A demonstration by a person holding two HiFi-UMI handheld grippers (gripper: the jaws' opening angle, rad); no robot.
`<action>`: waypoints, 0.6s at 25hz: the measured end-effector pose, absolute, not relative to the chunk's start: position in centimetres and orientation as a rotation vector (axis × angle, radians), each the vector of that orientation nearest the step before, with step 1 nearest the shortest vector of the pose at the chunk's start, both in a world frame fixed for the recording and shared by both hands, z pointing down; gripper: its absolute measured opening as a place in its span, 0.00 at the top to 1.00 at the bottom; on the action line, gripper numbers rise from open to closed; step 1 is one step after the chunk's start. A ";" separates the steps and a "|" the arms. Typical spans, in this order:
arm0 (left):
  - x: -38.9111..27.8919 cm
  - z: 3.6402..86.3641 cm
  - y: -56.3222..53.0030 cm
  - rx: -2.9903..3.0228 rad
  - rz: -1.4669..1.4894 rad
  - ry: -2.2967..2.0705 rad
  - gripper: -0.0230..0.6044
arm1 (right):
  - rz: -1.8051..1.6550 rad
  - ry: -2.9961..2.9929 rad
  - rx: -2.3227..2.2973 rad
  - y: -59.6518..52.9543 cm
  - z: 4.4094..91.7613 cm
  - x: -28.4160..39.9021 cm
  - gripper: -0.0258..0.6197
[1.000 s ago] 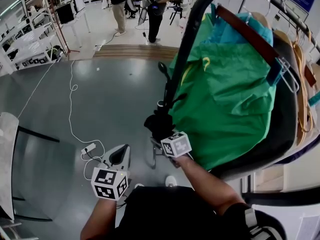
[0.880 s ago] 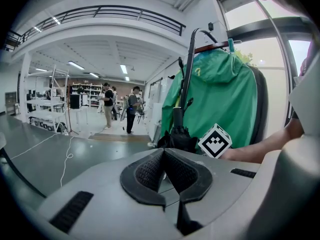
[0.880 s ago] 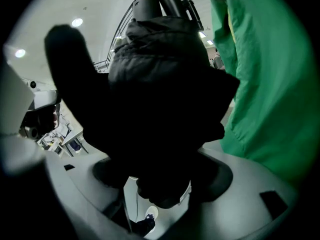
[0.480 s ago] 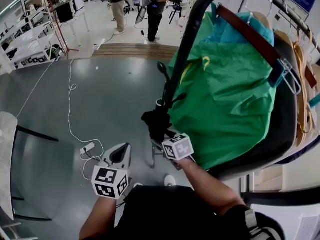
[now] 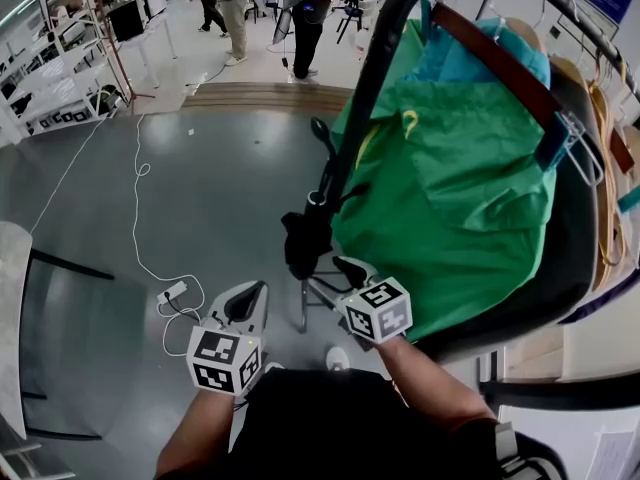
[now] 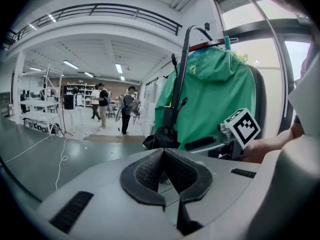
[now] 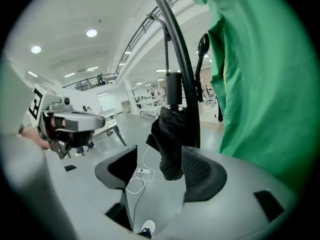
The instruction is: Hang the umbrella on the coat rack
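A folded black umbrella (image 5: 303,240) hangs against the coat rack's black curved pole (image 5: 392,30), its hooked handle (image 5: 321,134) pointing up. In the right gripper view the umbrella (image 7: 170,134) dangles just ahead of my right gripper (image 7: 156,170), whose jaws stand open with nothing held. In the head view, my right gripper (image 5: 348,267) sits just below and right of the umbrella, apart from it. My left gripper (image 5: 245,306) hovers lower left with its jaws shut and empty; its own view shows the left gripper (image 6: 163,165) closed.
A green jacket (image 5: 450,188) fills the rack beside the umbrella, with more hangers (image 5: 603,168) to the right. A white cable and power strip (image 5: 172,293) lie on the grey floor. People (image 5: 308,8) stand far back. A table edge (image 5: 12,298) is at left.
My right gripper has drawn back down and to the right, away from the umbrella, which stays hanging on the rack. The left gripper has barely shifted.
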State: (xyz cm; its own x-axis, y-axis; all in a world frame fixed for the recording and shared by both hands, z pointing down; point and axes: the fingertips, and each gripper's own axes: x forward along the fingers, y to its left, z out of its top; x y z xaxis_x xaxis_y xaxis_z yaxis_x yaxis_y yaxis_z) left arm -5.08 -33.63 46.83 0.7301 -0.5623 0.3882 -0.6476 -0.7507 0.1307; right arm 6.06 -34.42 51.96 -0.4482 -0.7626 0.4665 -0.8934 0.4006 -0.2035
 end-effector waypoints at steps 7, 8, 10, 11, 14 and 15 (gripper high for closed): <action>-4.5 46.3 -33.9 2.692 0.461 -0.945 0.94 | 0.436 -2.464 1.484 -32.8 46.4 6.1 0.86; -4.4 46.1 -33.9 2.694 0.458 -0.943 0.94 | 0.411 -2.480 1.492 -32.5 45.6 6.1 0.91; -4.3 45.9 -33.7 2.701 0.452 -0.936 0.94 | 0.369 -2.502 1.499 -31.8 44.4 6.1 0.94; -4.2 45.7 -33.7 2.706 0.450 -0.932 0.94 | 0.351 -2.503 1.500 -31.5 44.1 6.1 0.94; -4.0 45.5 -33.4 2.719 0.451 -0.921 0.94 | 0.314 -2.474 1.473 -30.4 44.4 5.9 0.94; -3.9 45.4 -33.4 2.720 0.451 -0.919 0.94 | 0.311 -2.460 1.457 -30.1 44.9 5.8 0.94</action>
